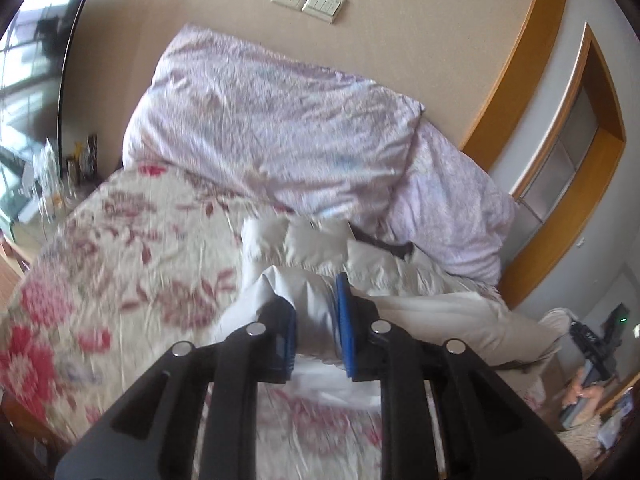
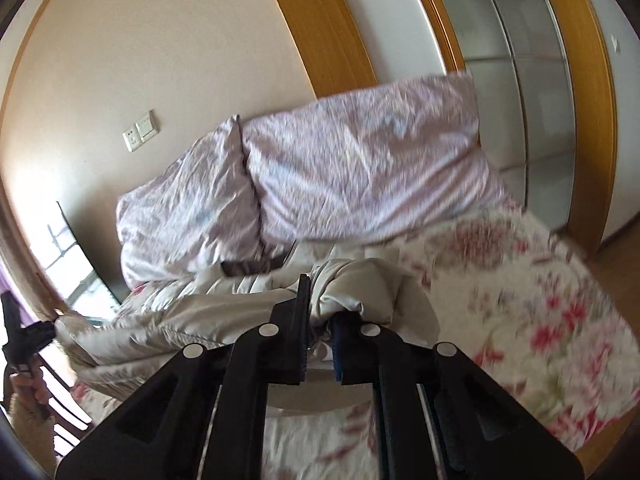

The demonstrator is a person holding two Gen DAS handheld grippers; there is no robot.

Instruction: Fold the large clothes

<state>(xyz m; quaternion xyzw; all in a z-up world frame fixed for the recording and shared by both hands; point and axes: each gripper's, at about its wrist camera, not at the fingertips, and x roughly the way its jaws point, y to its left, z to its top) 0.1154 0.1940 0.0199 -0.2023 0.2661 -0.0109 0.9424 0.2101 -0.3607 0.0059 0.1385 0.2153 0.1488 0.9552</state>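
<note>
Left gripper: fingers clamped on a fold of the cream padded jacket. Right gripper: fingers narrowed, pinching the jacket's bunched edge. The jacket lies on the floral bedspread; lilac pillows stand beyond, against the far wall.

Your left gripper and right gripper each have the jacket between their fingers; pillows lie beyond, on the bedspread.

Beige wall, floral bedspread, wooden doorframe
</note>
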